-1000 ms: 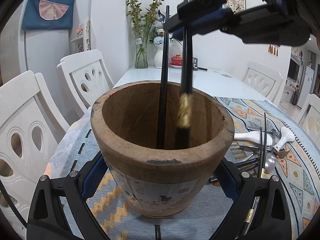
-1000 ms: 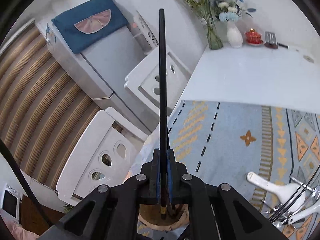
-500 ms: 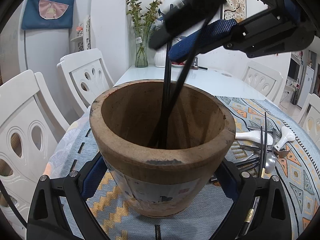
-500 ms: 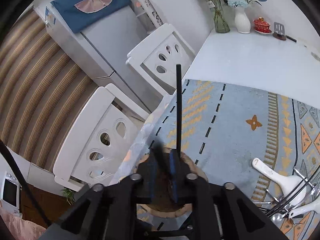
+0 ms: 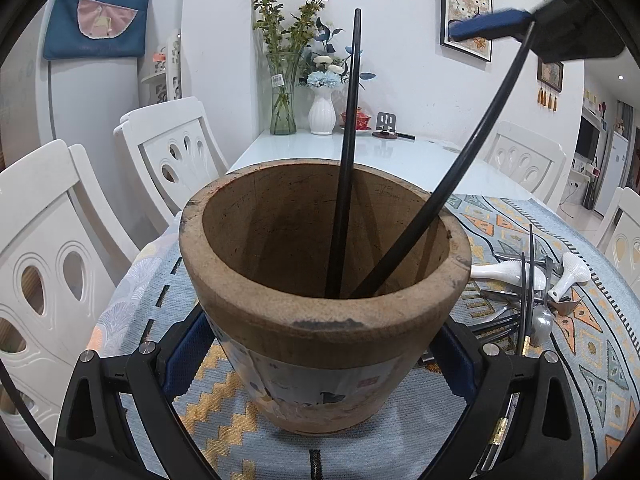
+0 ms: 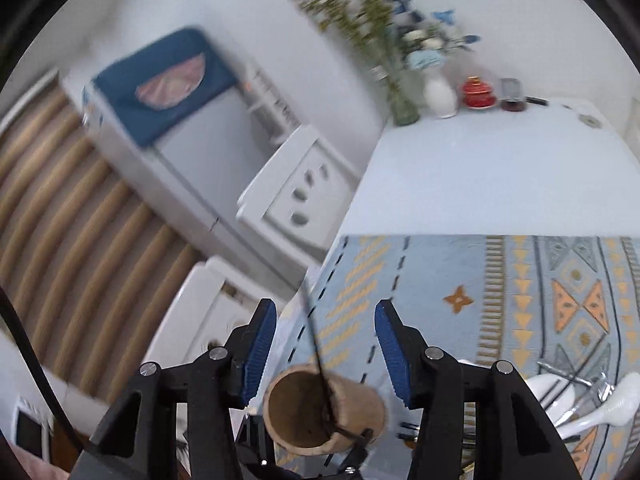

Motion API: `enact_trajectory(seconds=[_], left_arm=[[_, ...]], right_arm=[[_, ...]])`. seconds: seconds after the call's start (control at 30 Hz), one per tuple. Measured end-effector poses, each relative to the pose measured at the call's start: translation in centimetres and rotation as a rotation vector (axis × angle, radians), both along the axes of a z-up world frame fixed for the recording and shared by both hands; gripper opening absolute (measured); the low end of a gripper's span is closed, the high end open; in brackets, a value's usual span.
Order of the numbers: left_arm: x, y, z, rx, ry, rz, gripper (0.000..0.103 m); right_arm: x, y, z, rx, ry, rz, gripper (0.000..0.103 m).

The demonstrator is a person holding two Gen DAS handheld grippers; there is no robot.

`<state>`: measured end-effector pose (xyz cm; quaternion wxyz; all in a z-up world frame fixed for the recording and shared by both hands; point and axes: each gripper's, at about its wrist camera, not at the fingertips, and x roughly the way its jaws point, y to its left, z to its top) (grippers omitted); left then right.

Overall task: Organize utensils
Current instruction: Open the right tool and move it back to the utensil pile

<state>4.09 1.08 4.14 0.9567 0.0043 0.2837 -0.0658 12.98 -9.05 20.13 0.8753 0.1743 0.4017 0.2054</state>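
A brown wooden pot (image 5: 324, 320) stands on the patterned cloth, and my left gripper (image 5: 320, 360) is shut on its lower sides. Two black chopsticks stand in the pot. One (image 5: 346, 152) is near upright. The other (image 5: 452, 188) leans on the right rim. My right gripper (image 6: 324, 356) hangs above the pot (image 6: 320, 412), up and to the right of it. Its jaws have just been opening and nothing is between its pads (image 5: 488, 24). The leaning chopstick's top end runs up beside that gripper's body. Whether they touch I cannot tell.
A pile of loose utensils (image 5: 528, 280) lies on the cloth right of the pot: white ceramic spoons (image 6: 616, 400), metal spoons and more chopsticks. White chairs (image 5: 172, 152) line the table's left edge. Vases (image 5: 322, 110) and a red lidded cup (image 6: 478, 90) stand at the far end.
My right gripper let go of the chopstick, opened, and rose away to the upper right. The freed chopstick now leans on the pot's right rim. The left gripper and pot stayed put.
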Motion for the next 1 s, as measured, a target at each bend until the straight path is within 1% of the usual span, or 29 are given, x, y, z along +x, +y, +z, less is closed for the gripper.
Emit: enact_trajectory(seconds=[0.1,0.17,0.2,0.33,0.43,0.5,0.6,0.73,0.8,0.93,1.0], left_arm=[[0.0,0.0,0.0,0.002,0.0,0.0,0.097],[0.0,0.0,0.0,0.002,0.0,0.0,0.097],[0.0,0.0,0.0,0.002,0.0,0.0,0.097],[0.0,0.0,0.0,0.001,0.0,0.0,0.097],[0.0,0.0,0.0,0.002,0.0,0.0,0.097],[0.0,0.0,0.0,0.002,0.0,0.0,0.097],[0.0,0.0,0.0,0.003,0.0,0.0,0.097],[0.1,0.1,0.0,0.007,0.007,0.001,0.097],[0.1,0.1,0.0,0.005,0.007,0.0,0.097],[0.1,0.2,0.0,0.004,0.009,0.0,0.097],[0.2,0.2,-0.1,0.002,0.011,-0.001,0.097]], right_arm=[[-0.1,-3.2,0.1,0.055,0.019,-0.075,0.049],[-0.3,-5.3,-0.4,0.079,0.054,-0.134,0.05],[-0.2,-6.5,-1.1,0.077,0.103,-0.174,0.05],[-0.6,-10.0,-4.6,0.107,0.253,-0.26,0.05],[-1.5,-11.8,-7.2,0.147,0.341,-0.319,0.05],[-1.9,-12.6,-8.8,0.156,0.396,-0.348,0.05],[-2.7,-12.9,-11.1,0.16,0.467,-0.368,0.05],[-3.2,-12.6,-14.0,0.125,0.55,-0.359,0.05],[-3.4,-12.4,-15.2,0.133,0.576,-0.352,0.05],[-3.5,-11.9,-17.6,0.117,0.635,-0.359,0.05],[-3.5,-11.7,-18.6,0.142,0.647,-0.351,0.049]])
